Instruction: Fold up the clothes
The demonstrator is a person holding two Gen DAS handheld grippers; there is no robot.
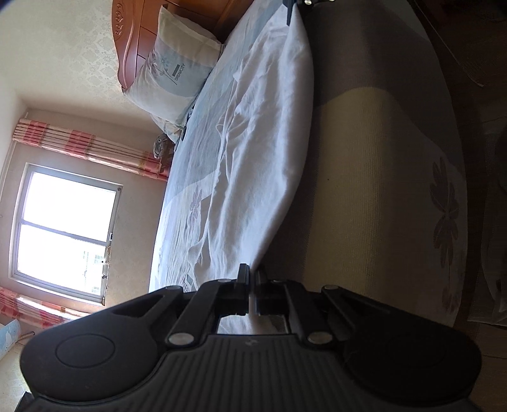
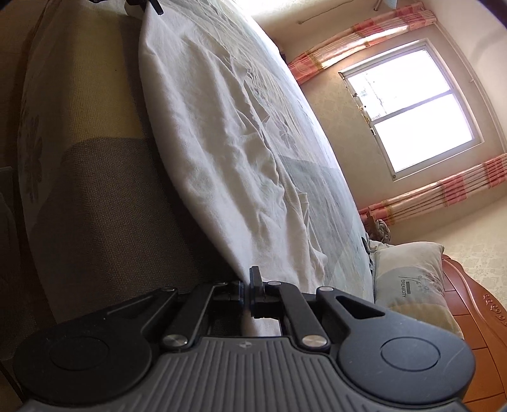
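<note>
Two grips: each gripper pinches one end of the same near edge of the white garment (image 1: 253,164).
Left gripper (image 1: 252,285): jaws pressed together on a corner of white cloth, which runs up between the pads and away from them.
Right gripper (image 2: 245,288): jaws likewise clamped on a corner of the cloth, its fold rising straight out of the pinch.
Other end, left view: the right gripper's black tip shows at the far top (image 1: 293,9), holding the opposite corner.
Other end, right view: the left gripper's tip shows at the far top (image 2: 149,6), on the same edge.
Garment: spread on the bed (image 1: 183,177), its held edge stretched taut between the two pinches and lifted off the bed's side.
Long axis: the held edge runs gripper to gripper, along the bed's edge; the rest of the cloth lies crosswise, out over the bed.
Which way: the body of the garment lies on the window (image 2: 421,107) side of both pinches, the pillow (image 1: 171,73) off toward the right gripper's end.
Nearer hand: neither; both sit at the edge's ends, evenly placed.
Next move, judged: carry both corners together across the cloth toward the far edge, keeping the edge taut.
</note>
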